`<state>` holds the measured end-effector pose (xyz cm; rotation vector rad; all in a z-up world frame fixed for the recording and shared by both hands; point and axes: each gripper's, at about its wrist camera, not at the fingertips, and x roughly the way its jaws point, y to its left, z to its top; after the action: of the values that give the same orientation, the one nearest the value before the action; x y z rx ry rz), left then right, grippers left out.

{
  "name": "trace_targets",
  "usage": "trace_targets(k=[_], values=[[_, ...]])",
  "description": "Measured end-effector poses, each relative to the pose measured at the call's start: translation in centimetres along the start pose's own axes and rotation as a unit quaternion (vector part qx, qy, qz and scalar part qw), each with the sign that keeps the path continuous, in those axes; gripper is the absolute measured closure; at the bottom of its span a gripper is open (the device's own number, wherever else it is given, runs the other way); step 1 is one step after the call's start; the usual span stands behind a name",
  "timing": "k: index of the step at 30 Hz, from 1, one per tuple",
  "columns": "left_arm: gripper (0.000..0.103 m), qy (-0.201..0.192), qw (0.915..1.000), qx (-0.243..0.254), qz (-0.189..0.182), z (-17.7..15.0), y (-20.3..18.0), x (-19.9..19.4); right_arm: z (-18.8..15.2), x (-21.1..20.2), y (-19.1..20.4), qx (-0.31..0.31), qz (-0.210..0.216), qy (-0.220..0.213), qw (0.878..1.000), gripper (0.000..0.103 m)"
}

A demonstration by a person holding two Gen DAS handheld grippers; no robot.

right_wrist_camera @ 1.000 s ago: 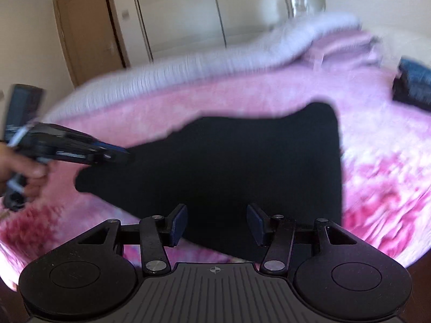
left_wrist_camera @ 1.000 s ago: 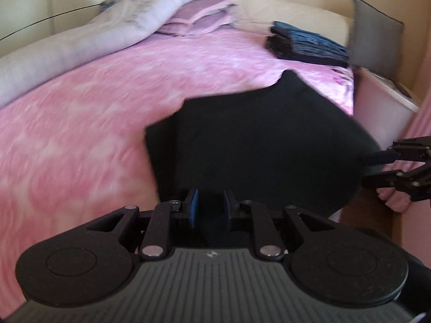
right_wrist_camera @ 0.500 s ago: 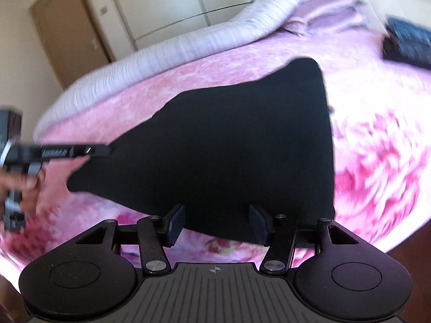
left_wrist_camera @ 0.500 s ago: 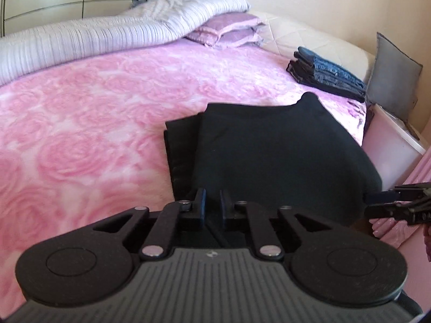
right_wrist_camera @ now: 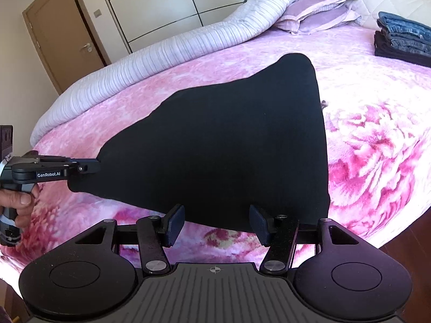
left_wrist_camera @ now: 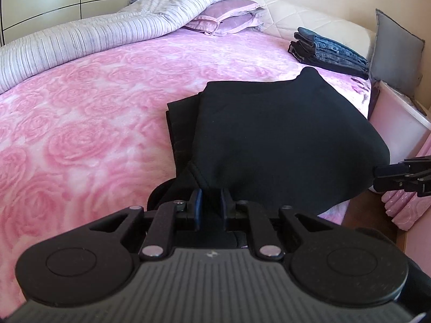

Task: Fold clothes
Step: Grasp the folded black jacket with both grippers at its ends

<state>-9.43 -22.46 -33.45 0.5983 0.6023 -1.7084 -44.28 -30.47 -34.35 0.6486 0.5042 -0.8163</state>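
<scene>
A black garment [left_wrist_camera: 282, 134] lies folded over on the pink rose blanket [left_wrist_camera: 80, 134], with a lower layer showing at its left. My left gripper [left_wrist_camera: 211, 202] is shut on its near corner, and the cloth bunches between the pads. In the right wrist view the same garment [right_wrist_camera: 229, 148] spreads as a wide dark sheet, and the left gripper [right_wrist_camera: 93, 167] pinches its left corner. My right gripper [right_wrist_camera: 216, 224] stands open at the garment's near hem, its blue pads apart and not pressing the cloth. It also shows at the garment's right edge [left_wrist_camera: 377, 175].
A stack of folded jeans [left_wrist_camera: 328, 51] sits at the bed's far right. A rolled striped quilt [left_wrist_camera: 107, 32] and purple pillows [left_wrist_camera: 226, 18] line the far side. A grey cushion [left_wrist_camera: 393, 51] and white bedside unit [left_wrist_camera: 398, 123] stand right. A person's hand [right_wrist_camera: 18, 202] grips the left handle.
The black garment has come down from a raised, spread sheet onto the bed. The left jaws have narrowed on its corner. Both views have steadied; the right view has rolled.
</scene>
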Motion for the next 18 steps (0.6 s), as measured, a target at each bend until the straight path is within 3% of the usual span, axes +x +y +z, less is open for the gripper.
trace_targets(k=[6, 13, 15, 16, 18], values=[[0.090, -0.001, 1.0000, 0.005, -0.003, 0.0, 0.1, 0.0, -0.1, 0.0, 0.2, -0.013, -0.004, 0.011, 1.000, 0.046], [0.090, 0.002, 0.9999, 0.015, -0.001, 0.1, 0.0, 0.1, -0.4, -1.4, 1.7, -0.094, -0.060, 0.006, 0.994, 0.045], [0.090, 0.002, 0.9999, 0.014, -0.002, 0.2, 0.1, 0.1, -0.8, -1.6, 3.2, -0.167, -0.080, -0.004, 0.983, 0.038], [0.090, 0.002, 0.9999, 0.015, -0.002, 0.2, 0.1, 0.0, -1.1, -1.7, 4.0, -0.204, -0.090, -0.008, 0.975, 0.029], [0.089, -0.005, 0.9997, 0.023, -0.001, 0.4, -0.1, -0.4, -1.8, -1.8, 5.4, -0.281, -0.109, -0.013, 0.953, 0.023]])
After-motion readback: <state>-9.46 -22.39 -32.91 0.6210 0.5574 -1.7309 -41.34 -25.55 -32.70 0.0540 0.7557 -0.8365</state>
